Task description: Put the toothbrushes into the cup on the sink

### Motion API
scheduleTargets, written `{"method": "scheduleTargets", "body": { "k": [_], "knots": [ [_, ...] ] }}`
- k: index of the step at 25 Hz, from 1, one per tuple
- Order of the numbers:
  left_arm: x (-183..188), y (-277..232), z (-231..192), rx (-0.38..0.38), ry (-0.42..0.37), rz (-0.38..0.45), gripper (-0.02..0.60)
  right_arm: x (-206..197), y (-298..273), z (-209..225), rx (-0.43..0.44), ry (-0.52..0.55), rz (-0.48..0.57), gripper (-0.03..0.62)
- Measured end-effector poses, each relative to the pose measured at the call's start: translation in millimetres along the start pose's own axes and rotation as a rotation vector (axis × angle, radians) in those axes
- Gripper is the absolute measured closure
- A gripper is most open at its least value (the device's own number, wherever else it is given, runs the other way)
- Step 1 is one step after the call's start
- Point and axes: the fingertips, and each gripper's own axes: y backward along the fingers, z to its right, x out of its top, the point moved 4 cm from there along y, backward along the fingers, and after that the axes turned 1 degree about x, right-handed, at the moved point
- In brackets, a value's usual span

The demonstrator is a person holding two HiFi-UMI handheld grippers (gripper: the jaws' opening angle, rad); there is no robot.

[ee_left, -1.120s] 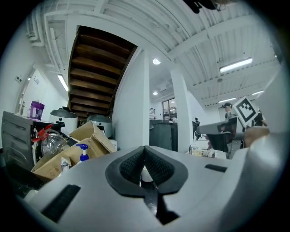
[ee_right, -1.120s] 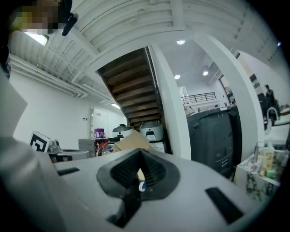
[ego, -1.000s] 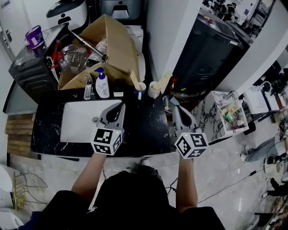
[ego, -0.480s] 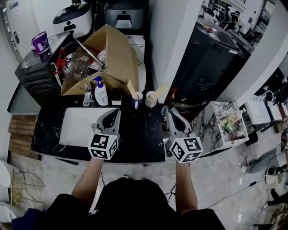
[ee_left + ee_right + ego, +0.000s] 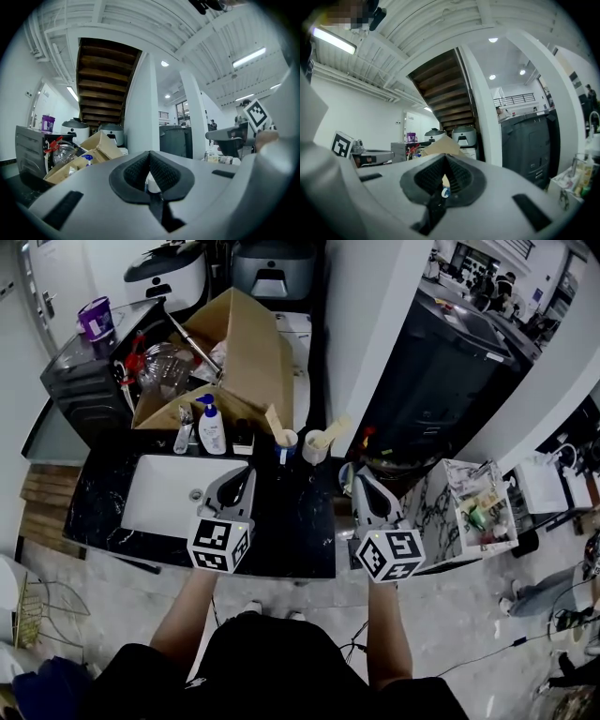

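Holding the left gripper level over the black marble countertop, at 3 o'clock of the white sink basin. Keeping its jaws pressed together, clamping nothing. Holding the right gripper level at 3 o'clock of the left gripper, at the countertop's right edge. Keeping those jaws fully together as well, gripping nothing. Pointing both grippers toward 12 o'clock, at the back of the countertop.

Standing there, well apart from both grippers: a first white cup, and a second white cup just beside it at 3 o'clock. Leaning out of the first cup toward 11 o'clock: a wooden toothbrush. Leaning out of the second cup toward 2 o'clock: a second wooden toothbrush.

Standing in a row at 9 o'clock of the cups: a small dark container, a pump bottle with a blue head and a clear glass. Lying open at 12 o'clock behind that row: a cardboard box.
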Motion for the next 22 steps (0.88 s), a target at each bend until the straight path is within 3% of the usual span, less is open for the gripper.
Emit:
{"method": "scheduleTargets", "body": {
  "k": [22],
  "knots": [
    [0.9,-8.7,9.8,-0.022,-0.017,-0.003,0.578,-5.5,5.0,3.0,-0.019,0.019,-0.019,0.592]
  ]
}}
